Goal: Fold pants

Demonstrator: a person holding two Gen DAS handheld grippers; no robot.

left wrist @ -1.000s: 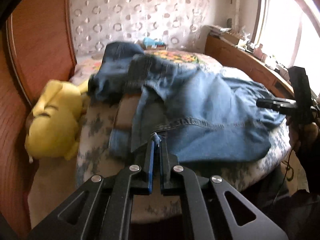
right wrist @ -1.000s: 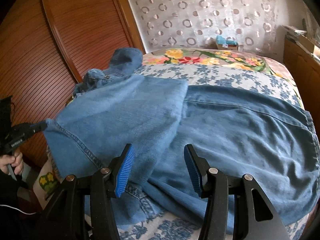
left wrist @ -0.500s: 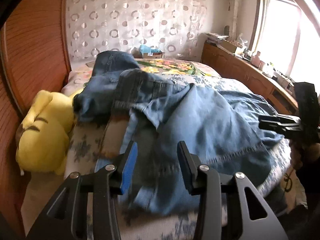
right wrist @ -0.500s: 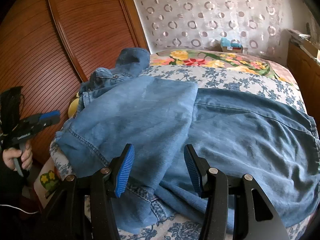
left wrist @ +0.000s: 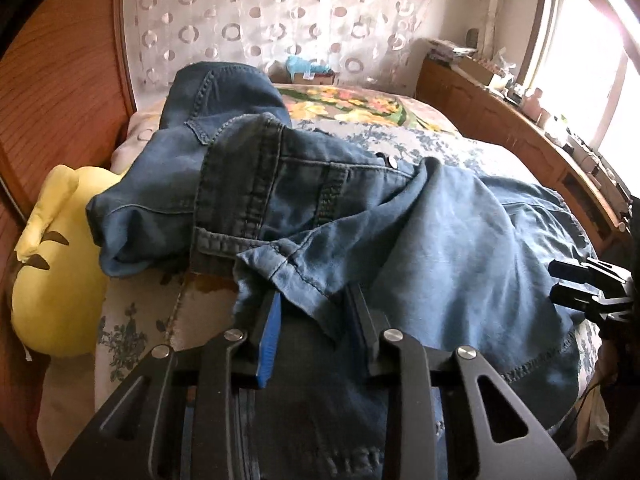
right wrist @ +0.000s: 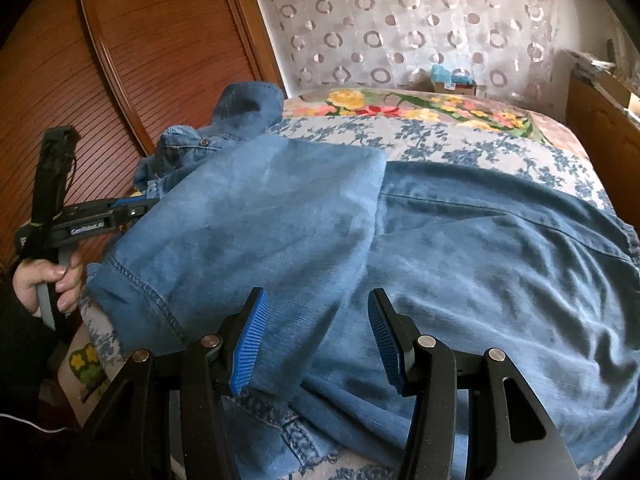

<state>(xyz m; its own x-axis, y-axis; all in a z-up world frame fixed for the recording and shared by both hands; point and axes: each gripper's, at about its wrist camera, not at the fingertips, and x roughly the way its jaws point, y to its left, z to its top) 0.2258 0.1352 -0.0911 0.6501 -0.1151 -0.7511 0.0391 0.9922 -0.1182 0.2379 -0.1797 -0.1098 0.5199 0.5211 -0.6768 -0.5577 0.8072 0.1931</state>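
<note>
We are partway into the fold: the pants (right wrist: pixel 400 248) lie spread across the bed (right wrist: pixel 460 144), one leg already doubled over the rest, the waistband bunched toward the wooden headboard (right wrist: pixel 132 60) side. Just beside the bed, on that same side, sits a yellow plush toy (left wrist: pixel 52 264). Our left gripper (left wrist: pixel 312 320) is at the hem corner nearest that toy, its jaws closing with a flap of denim drooping between them; from these views the pads do not yet seem to press the cloth. Our right gripper (right wrist: pixel 314 332) hovers over the middle of the pants at the bed's near edge, jaws apart and holding nothing. We judge the step in hand is securing the hem for another fold. Next we would need a firm pinch on that hem layer alone, not the bedspread beneath, before lifting it across.
</note>
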